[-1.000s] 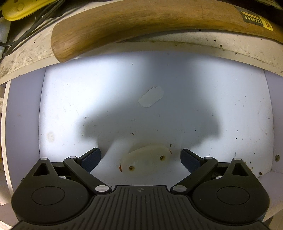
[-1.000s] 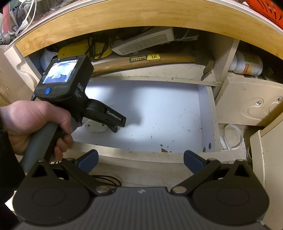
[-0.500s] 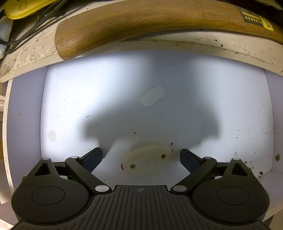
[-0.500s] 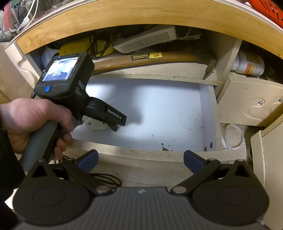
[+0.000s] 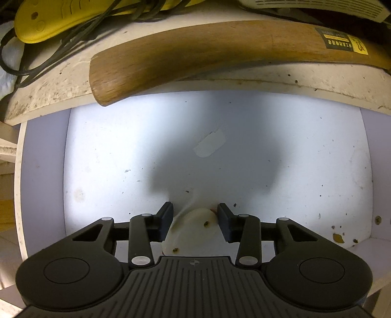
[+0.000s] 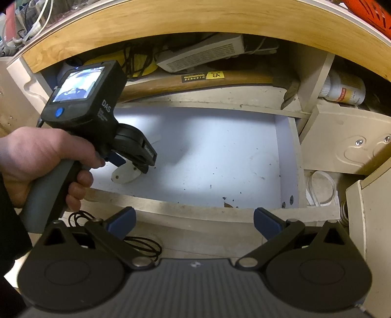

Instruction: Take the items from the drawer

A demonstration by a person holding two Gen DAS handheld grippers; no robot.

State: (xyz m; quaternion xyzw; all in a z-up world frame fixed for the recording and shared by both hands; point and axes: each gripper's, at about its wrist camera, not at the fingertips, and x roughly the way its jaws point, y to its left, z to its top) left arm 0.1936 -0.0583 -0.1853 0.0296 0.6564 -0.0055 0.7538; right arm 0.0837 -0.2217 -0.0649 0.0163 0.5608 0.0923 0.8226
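Note:
A cream oval plastic piece with two rusty screw holes [image 5: 193,230] is tilted up between the fingers of my left gripper [image 5: 194,215], inside the open white drawer [image 5: 102,156]. The jaws have narrowed onto its sides and one end is raised off the floor. In the right wrist view the left gripper [image 6: 136,161] is held by a hand over the drawer's front left, with the oval piece [image 6: 125,175] under its tips. A small white flat scrap [image 5: 210,146] lies farther back. My right gripper [image 6: 194,220] is open and empty, in front of the drawer's front edge.
A wooden axe handle [image 5: 220,53] lies on the shelf above the drawer back, with a yellow tool and black cables [image 5: 48,22] behind. A white bottle [image 6: 344,90] lies in the right cubby. A black cable coil [image 6: 144,247] lies below the drawer front. Dirt specks dot the drawer floor.
My left gripper's jaws closed from wide open onto the oval piece, which tipped up between them. The view pulled back and up slightly. My right gripper stayed still and open.

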